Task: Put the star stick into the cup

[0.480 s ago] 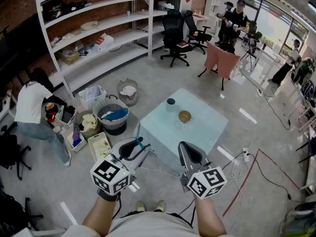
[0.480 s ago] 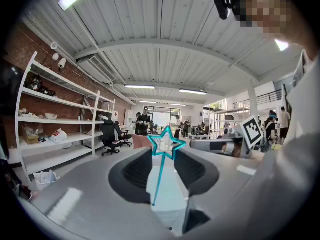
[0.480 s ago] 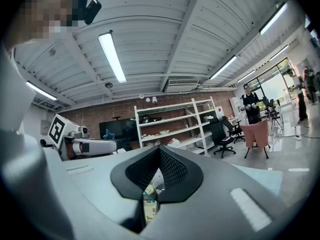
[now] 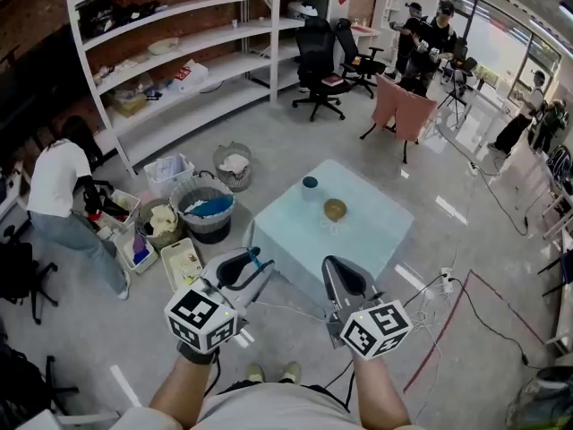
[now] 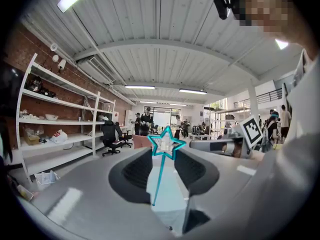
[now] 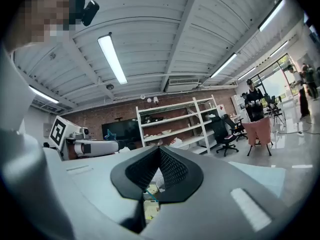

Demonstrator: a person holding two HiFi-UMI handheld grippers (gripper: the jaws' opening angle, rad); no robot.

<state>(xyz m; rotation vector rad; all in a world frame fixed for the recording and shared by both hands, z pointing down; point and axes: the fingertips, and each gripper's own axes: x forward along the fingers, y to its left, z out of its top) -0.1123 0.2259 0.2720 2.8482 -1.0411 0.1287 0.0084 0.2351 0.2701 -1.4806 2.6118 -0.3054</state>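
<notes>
In the head view both grippers are held in the air in front of the person's body, short of the pale blue table (image 4: 367,240). A small dark cup (image 4: 309,184) stands near the table's far corner. My left gripper (image 4: 255,262) carries the teal star stick (image 4: 253,259) at its tip. In the left gripper view the star stick (image 5: 165,143) stands between the wide-set jaws of the left gripper (image 5: 163,156), star at the fingertips, thin stem running back toward the camera. My right gripper (image 4: 334,265) is shut and holds nothing; in its own view the right gripper (image 6: 160,151) shows pads meeting at the tip.
A golden bowl (image 4: 335,210) sits mid-table near the cup. Left of the table are a round basket (image 4: 201,206), a wire bin (image 4: 232,164) and low crates. A person (image 4: 54,191) bends there. White shelves (image 4: 179,52) and office chairs (image 4: 315,61) stand behind; cables (image 4: 448,285) lie right.
Both grippers and the star stick hold the same place. The person by the crates at the left has shifted slightly.
</notes>
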